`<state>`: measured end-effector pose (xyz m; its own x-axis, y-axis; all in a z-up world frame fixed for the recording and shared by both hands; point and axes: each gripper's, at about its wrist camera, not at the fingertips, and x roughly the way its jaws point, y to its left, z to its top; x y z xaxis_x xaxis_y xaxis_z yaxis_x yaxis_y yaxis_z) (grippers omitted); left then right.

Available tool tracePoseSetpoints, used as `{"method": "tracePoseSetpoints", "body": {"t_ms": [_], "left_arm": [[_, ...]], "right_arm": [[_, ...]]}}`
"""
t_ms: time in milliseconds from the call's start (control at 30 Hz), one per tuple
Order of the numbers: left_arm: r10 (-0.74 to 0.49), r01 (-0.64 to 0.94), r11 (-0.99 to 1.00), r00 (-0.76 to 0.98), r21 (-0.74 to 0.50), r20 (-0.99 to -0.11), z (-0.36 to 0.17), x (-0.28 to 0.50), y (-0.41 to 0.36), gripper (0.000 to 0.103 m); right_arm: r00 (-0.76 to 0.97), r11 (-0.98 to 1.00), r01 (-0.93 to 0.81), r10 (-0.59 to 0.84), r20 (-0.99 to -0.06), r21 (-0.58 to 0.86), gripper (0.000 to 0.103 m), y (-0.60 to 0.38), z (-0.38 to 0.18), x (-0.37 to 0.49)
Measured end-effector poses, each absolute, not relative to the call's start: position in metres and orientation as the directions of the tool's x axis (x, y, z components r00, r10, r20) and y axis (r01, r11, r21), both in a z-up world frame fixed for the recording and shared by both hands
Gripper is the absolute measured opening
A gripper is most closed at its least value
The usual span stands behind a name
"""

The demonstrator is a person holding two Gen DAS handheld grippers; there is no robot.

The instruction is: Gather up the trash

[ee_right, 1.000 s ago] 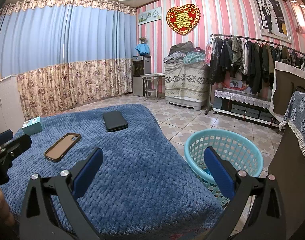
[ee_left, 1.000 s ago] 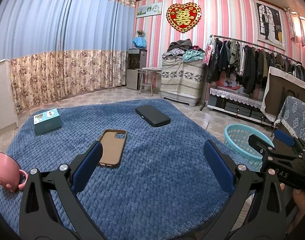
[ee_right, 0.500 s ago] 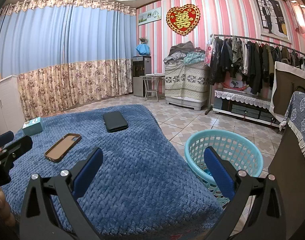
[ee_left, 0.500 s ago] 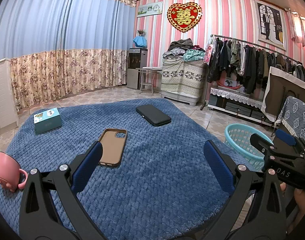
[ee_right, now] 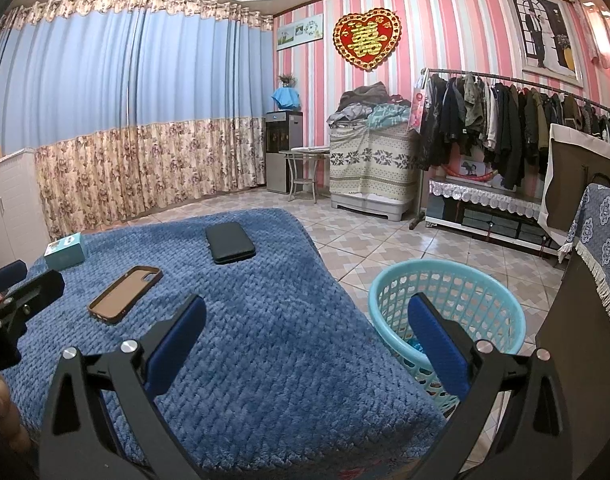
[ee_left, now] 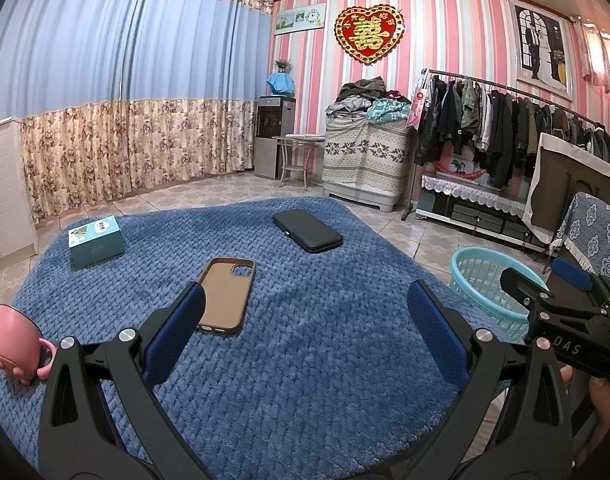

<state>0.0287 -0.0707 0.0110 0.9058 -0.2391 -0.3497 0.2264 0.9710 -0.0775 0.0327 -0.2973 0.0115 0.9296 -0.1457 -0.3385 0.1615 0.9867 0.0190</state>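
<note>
A table under a blue quilted cloth (ee_left: 305, 344) holds a brown phone case (ee_left: 227, 294), a black case (ee_left: 307, 230), a teal box (ee_left: 96, 241) and a pink mug (ee_left: 13, 348). A teal laundry basket (ee_right: 449, 308) stands on the floor to the right, with some items in its bottom. My left gripper (ee_left: 305, 332) is open and empty above the cloth. My right gripper (ee_right: 305, 332) is open and empty over the cloth's right edge, beside the basket; it also shows in the left wrist view (ee_left: 545, 284).
Tiled floor (ee_right: 385, 240) lies beyond the table. A clothes rack (ee_left: 505, 120), a covered cabinet (ee_left: 365, 160), a small stool and a water dispenser (ee_left: 275, 136) stand by the striped wall. A covered chair (ee_right: 601, 248) is at the right.
Both grippers drifted slightly; the view rose a little. Nothing was taken hold of or let go.
</note>
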Motion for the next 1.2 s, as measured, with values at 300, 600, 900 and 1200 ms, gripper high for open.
{"method": "tracePoseSetpoints", "body": {"t_ms": [300, 600, 900, 1200], "left_arm": [[-0.24, 0.227, 0.971, 0.906, -0.078, -0.35, 0.0115, 0.0291, -0.0697, 0.098], [-0.228, 0.222, 0.973, 0.916, -0.057, -0.331, 0.0114, 0.0249, -0.0683, 0.098], [-0.229, 0.224, 0.973, 0.918, -0.054, -0.325, 0.0135, 0.0228, -0.0682, 0.098], [-0.233, 0.228, 0.972, 0.915, -0.054, -0.329, 0.0136, 0.0215, -0.0674, 0.098]], "right_arm": [[0.93, 0.987, 0.162, -0.147, -0.337, 0.017, 0.099, -0.2975, 0.0118, 0.0326], [0.93, 0.986, 0.165, -0.147, -0.335, 0.025, 0.099, -0.3026, 0.009, 0.0321], [0.931, 0.986, 0.166, -0.148, -0.335, 0.026, 0.099, -0.3038, 0.0078, 0.0326], [0.931, 0.986, 0.165, -0.148, -0.334, 0.025, 0.099, -0.3035, 0.0079, 0.0323]]}}
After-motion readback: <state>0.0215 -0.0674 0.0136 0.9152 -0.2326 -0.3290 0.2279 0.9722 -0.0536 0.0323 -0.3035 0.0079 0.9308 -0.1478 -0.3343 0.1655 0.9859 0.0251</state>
